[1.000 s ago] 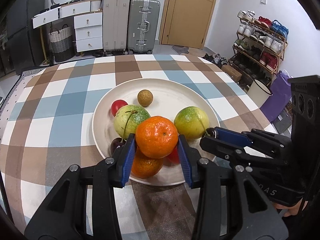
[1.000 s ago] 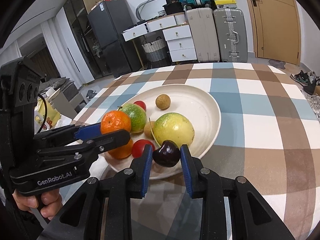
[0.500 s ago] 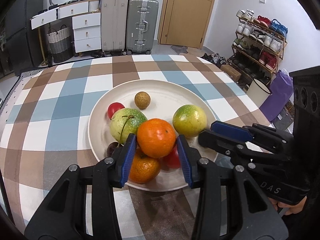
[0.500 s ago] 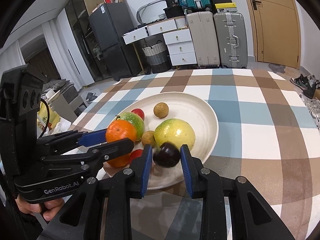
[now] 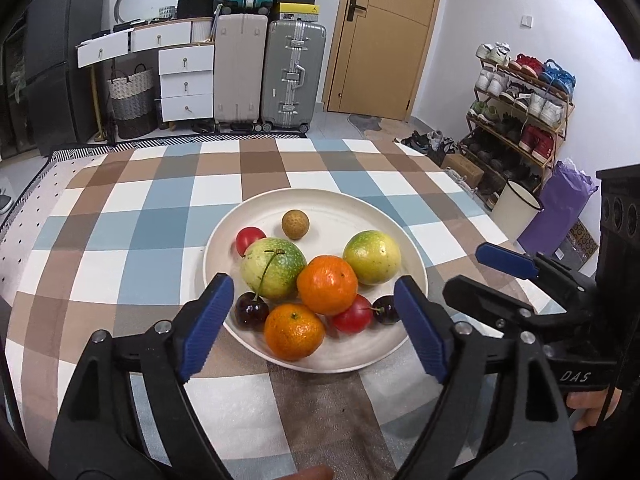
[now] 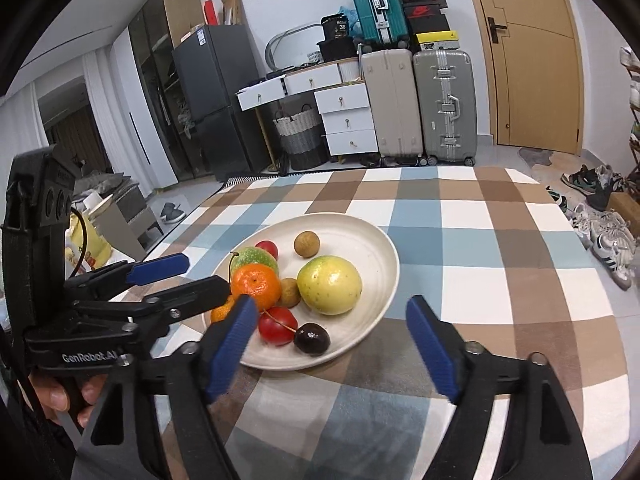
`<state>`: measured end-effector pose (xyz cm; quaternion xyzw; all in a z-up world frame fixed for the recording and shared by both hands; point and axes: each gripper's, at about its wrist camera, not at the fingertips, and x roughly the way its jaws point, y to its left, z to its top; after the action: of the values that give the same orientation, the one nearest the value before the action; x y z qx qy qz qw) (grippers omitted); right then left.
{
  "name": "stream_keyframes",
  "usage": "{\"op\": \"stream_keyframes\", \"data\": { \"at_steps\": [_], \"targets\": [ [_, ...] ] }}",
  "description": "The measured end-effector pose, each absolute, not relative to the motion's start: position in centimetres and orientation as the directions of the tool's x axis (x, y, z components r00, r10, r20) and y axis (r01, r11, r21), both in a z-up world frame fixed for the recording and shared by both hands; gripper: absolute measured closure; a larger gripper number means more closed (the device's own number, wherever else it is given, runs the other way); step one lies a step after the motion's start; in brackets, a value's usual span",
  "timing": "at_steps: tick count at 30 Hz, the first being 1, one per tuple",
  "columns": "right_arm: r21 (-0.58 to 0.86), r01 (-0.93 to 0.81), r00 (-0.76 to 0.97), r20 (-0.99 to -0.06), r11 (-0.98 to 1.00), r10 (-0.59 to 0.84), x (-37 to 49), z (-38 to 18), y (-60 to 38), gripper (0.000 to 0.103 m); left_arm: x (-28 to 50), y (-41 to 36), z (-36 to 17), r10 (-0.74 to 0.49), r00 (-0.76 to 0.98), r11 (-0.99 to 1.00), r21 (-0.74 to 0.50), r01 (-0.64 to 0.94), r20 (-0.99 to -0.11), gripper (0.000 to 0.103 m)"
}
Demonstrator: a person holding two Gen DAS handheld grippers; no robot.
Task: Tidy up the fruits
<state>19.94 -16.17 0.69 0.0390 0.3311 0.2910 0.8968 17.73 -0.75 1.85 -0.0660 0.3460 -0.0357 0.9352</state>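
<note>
A cream plate on the checked tablecloth holds several fruits. An orange mandarin rests on top of a second mandarin and a red fruit. My left gripper stands in front of the plate with its jaws opening wide, its pads clear of the mandarin. In the right wrist view a dark cherry lies inside the plate's near rim. My right gripper is over that rim, its jaws opening, nothing between the pads. A green fruit, a yellow-green fruit and a longan lie further back.
The two grippers stand side by side at the plate's near edge, and the right gripper shows at the right of the left wrist view. A hand holds the left gripper. Beyond the table are suitcases, drawers and a shoe rack.
Both grippers went from shut to wide open. The mandarin left the left jaws and the dark cherry left the right jaws. Both now lie on the plate, and both grippers have drawn back and up.
</note>
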Motion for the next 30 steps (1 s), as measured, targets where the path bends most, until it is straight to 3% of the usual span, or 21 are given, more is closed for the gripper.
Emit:
{"op": "stream_keyframes", "data": {
  "at_steps": [5, 9, 30],
  "targets": [
    [0.273, -0.503, 0.616, -0.553, 0.820, 0.561, 18.9, 1.3, -16.9, 0.004, 16.2, -0.6, 2.7, -0.099, 0.771, 0.990, -0.142, 0.011, -0.629, 0.014],
    [0.250, -0.511, 0.631, -0.541, 0.823, 0.556, 17.8, 1.5, -17.0, 0.001, 14.6, -0.5, 3.1, -0.087, 0.787, 0.990, -0.144, -0.003, -0.611, 0.001],
    [0.173, -0.581, 0.693, -0.408, 0.796, 0.594, 11.6, 1.1, -18.6, 0.000, 6.4, 0.3, 2.2, -0.012, 0.882, 0.992, -0.116, -0.048, -0.471, 0.001]
  ]
}}
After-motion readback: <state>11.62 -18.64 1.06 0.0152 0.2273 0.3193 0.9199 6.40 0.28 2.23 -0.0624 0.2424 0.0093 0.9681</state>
